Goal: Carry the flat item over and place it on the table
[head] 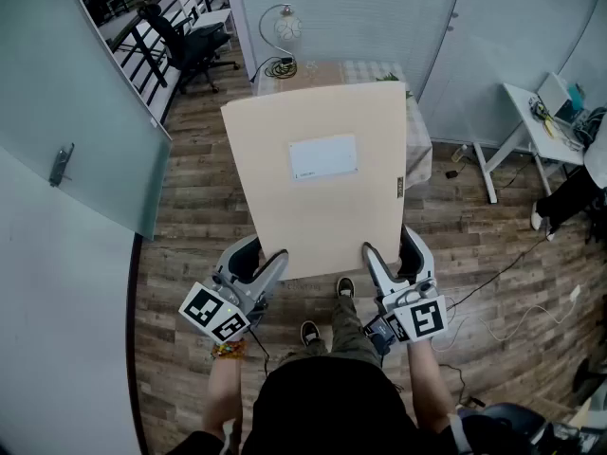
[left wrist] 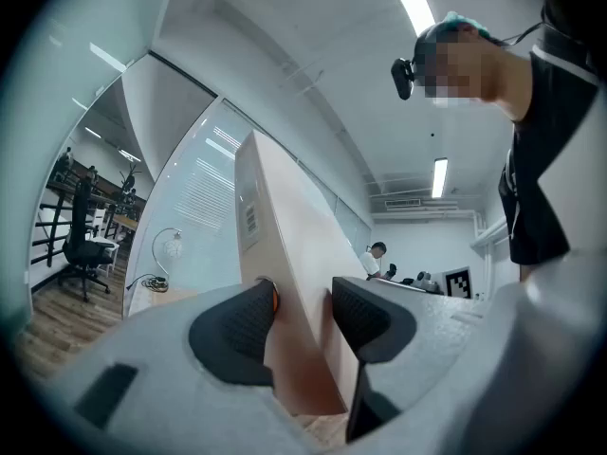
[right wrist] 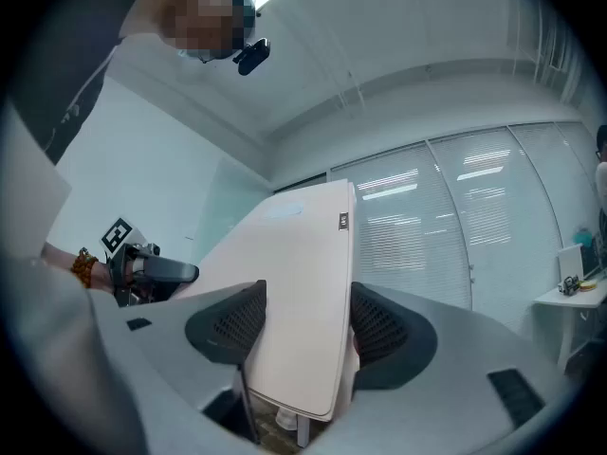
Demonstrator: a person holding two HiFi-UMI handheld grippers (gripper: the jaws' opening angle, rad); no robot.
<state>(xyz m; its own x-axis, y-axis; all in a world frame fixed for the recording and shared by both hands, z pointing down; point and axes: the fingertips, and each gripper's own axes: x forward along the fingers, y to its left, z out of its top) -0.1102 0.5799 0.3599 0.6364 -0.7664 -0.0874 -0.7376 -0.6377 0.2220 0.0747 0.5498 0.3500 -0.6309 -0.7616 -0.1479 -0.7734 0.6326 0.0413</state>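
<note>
**Flat panel held between both tools, facing the counter**

The left tool (head: 258, 257) is clamped on the near left corner of the flat panel (head: 322, 188). In the left gripper view its dark pads (left wrist: 237, 325) sit on either side of the panel's thickness. The right tool (head: 394, 251) grips the near right corner the same way, with its jaws standing wide and the panel (right wrist: 303, 254) filling the gap between them. The two tools stand apart, one at each end of the panel's near short edge, and nothing else supports it.

The panel is off the floor, held out in front of the person with its broad beige face up. A white label (head: 323, 156) lies on that face, and a small sticker (head: 399, 186) sits at the right long edge. Its long axis runs straight away from the person, pointing at the counter (head: 365, 69). From the head view the far short edge overlaps the counter's front; whether it is over the counter or short of it, I cannot tell.

A lamp (head: 285, 25) stands at the counter's left end, and the right end is bare. To the panel's left, wooden floor (head: 194, 207) runs open as far as a glass partition (head: 85, 112), with an office chair (head: 185, 41) beyond it. To the right the floor is open as well, crossed by loose cables (head: 493, 282), up to a white desk (head: 533, 121). The person's shoes (head: 310, 333) are just below the panel's near edge.
</note>
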